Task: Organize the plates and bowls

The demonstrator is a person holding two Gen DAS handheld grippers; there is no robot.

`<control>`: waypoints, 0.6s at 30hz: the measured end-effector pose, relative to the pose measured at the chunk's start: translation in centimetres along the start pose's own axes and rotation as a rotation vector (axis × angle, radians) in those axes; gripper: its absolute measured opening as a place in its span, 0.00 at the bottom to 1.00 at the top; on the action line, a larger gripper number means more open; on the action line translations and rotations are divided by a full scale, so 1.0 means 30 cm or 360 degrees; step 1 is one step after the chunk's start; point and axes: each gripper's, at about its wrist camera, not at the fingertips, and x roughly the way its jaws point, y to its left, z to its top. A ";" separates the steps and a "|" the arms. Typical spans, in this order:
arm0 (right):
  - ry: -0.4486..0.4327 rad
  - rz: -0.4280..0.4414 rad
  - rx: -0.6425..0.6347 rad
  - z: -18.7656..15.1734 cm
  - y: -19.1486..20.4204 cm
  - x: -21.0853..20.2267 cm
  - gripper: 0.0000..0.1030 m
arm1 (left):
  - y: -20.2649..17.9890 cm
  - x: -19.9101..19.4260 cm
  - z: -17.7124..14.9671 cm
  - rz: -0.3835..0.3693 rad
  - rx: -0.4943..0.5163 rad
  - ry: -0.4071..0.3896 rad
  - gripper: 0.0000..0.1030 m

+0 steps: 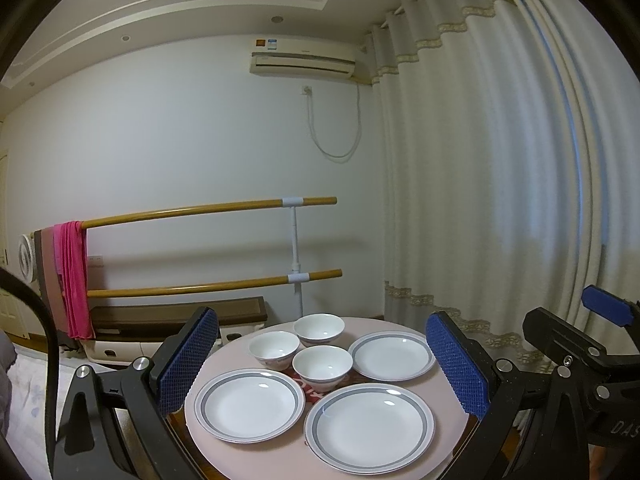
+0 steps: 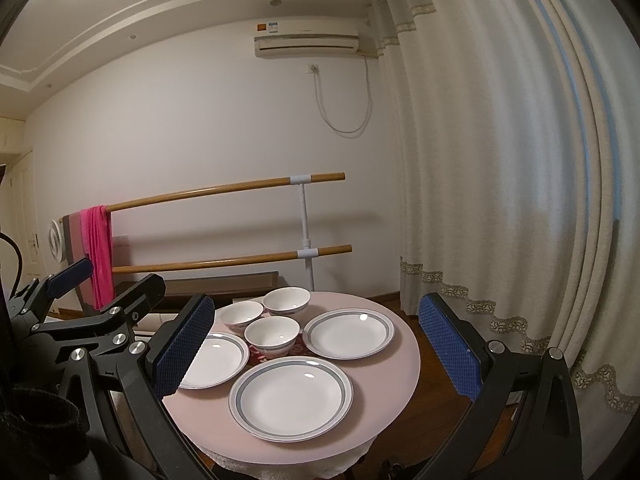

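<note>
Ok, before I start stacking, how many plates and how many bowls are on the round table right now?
Plates: 3 — near plate, left plate, far right plate
Bowls: 3 — front bowl, left bowl, back bowl
Total: 6, none stacked.

Right gripper (image 2: pixel 320 344) spread wide above round table (image 2: pixel 400 364); three plates (image 2: pixel 292 398), three bowls (image 2: pixel 272 334); nothing held.

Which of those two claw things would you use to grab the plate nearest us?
Probably the left gripper: the nearest white grey-rimmed plate lies squarely between its open blue fingers, while it sits left of centre for the right gripper.
</note>
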 end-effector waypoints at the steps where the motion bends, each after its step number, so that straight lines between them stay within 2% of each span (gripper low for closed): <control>1: 0.0001 -0.0002 0.0000 0.000 0.000 0.000 1.00 | 0.000 0.000 0.000 -0.0001 0.0000 0.0000 0.99; 18: -0.0003 0.0005 -0.0010 -0.002 0.011 0.007 1.00 | 0.007 -0.005 -0.001 0.0012 -0.0002 -0.0008 0.99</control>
